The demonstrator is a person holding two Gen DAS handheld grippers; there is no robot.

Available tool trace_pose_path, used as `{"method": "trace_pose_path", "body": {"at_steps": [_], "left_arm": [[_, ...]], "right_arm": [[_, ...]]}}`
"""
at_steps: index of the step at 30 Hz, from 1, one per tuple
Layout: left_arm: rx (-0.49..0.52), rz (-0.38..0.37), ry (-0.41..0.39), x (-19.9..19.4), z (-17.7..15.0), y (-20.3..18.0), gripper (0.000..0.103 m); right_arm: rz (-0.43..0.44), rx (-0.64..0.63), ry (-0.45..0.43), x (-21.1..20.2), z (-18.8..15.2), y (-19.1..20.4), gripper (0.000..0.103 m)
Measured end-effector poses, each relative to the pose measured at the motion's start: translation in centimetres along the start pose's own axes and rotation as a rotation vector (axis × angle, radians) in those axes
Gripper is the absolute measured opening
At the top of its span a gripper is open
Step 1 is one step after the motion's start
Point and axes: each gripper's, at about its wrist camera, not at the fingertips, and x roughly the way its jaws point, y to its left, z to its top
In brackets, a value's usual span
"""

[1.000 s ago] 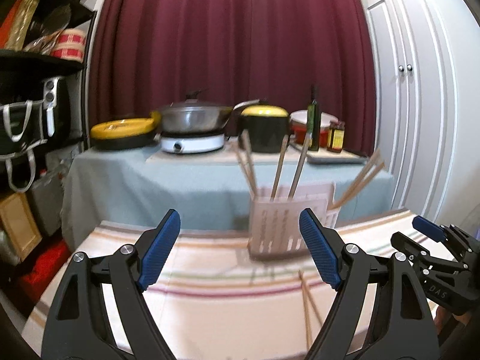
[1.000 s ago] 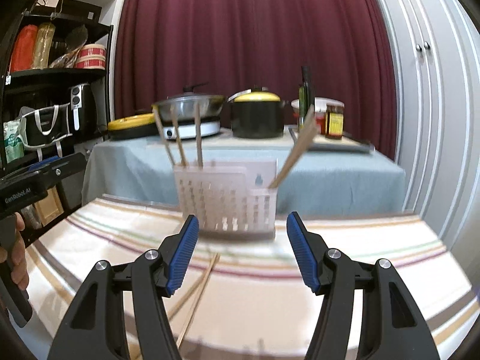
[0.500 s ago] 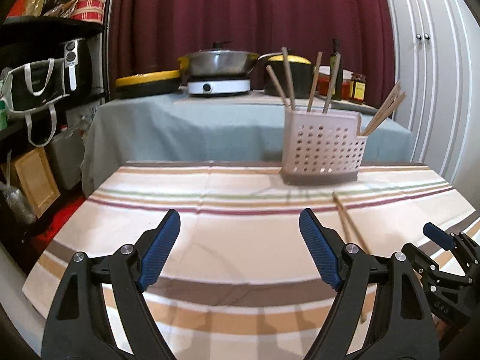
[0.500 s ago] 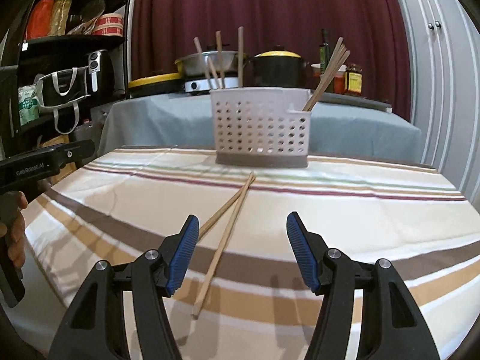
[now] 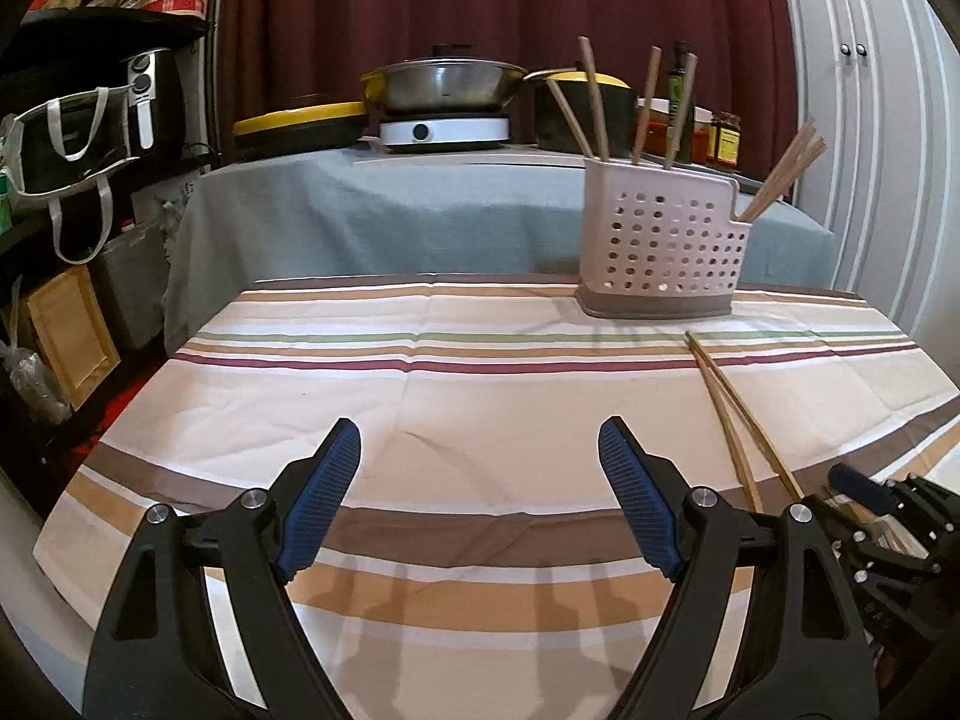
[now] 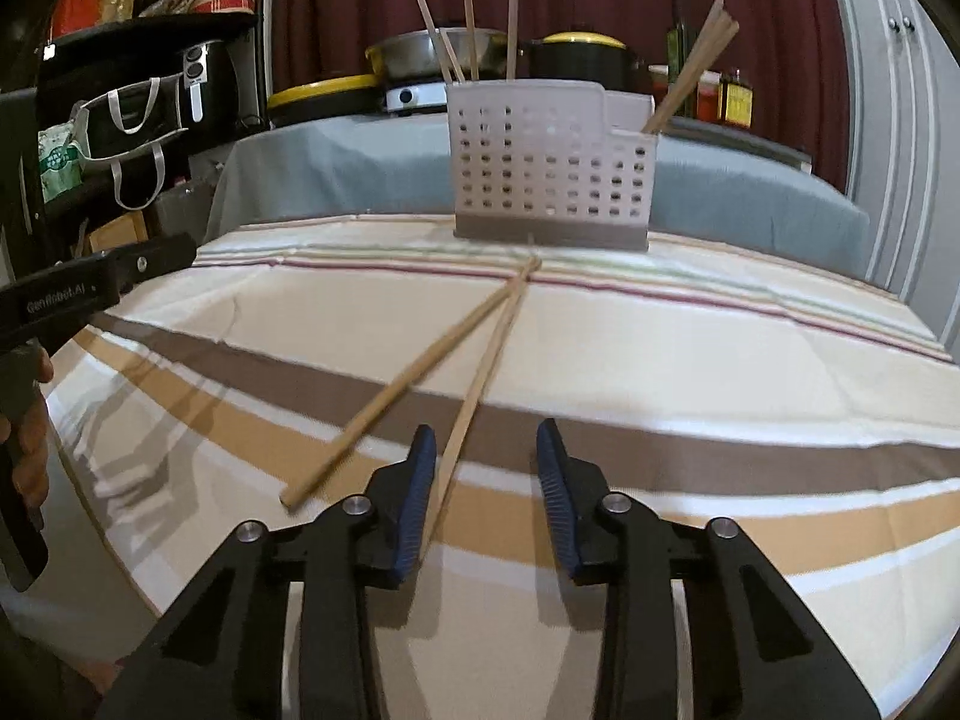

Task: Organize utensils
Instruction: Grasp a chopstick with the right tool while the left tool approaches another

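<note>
At the far left of the right wrist view, part of a hand is seen gripping the black handle of the left gripper. In its own view that gripper is held low over the striped cloth of the table, its blue-padded fingers spread wide apart with nothing between them. Further right, two loose chopsticks are laid on the cloth, crossed near their far ends just in front of the utensil holder. The holder, a pale perforated basket, is stood near the far edge of the table; several chopsticks are seen upright in its tall section and a leaning bundle in its lower right compartment. The right gripper is held low over the near end of one loose chopstick, which passes just beside its left finger; the fingers are partly apart and are clamped on nothing.
</note>
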Motion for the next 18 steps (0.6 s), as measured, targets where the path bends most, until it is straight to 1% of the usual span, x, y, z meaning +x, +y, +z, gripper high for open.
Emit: {"method": "trace_pose_path", "body": {"at_steps": [1, 2, 3, 4, 5, 6, 9, 18], "left_arm": [[0.002, -0.006, 0.001, 0.0, 0.0, -0.2, 0.080], [0.003, -0.012, 0.002, 0.0, -0.1, -0.5, 0.080], [0.004, -0.017, 0.005, 0.1, -0.1, -0.7, 0.080], [0.005, -0.021, 0.008, 0.1, -0.2, -1.0, 0.080], [0.005, -0.027, 0.012, 0.1, -0.2, -1.2, 0.080], [0.004, -0.032, 0.015, 0.2, -0.2, -1.4, 0.080], [0.014, -0.050, 0.017, 0.0, -0.3, -2.4, 0.080], [0.059, -0.116, 0.029, -0.3, -0.7, -6.3, 0.080]], "right_arm": [[-0.003, -0.004, -0.001, -0.1, -0.1, 0.0, 0.033], [-0.002, -0.008, -0.001, -0.2, -0.1, 0.0, 0.029], [0.002, -0.010, -0.001, -0.2, -0.1, 0.0, 0.022], [0.003, -0.011, 0.000, -0.2, -0.1, -0.1, 0.019], [0.002, -0.010, 0.006, -0.1, -0.1, -0.3, 0.012], [0.005, -0.001, 0.004, -0.2, -0.2, -0.6, 0.010], [-0.006, 0.019, 0.002, -0.3, -0.3, -1.5, 0.006], [-0.060, 0.097, -0.034, -1.5, -0.5, -5.5, 0.006]]}}
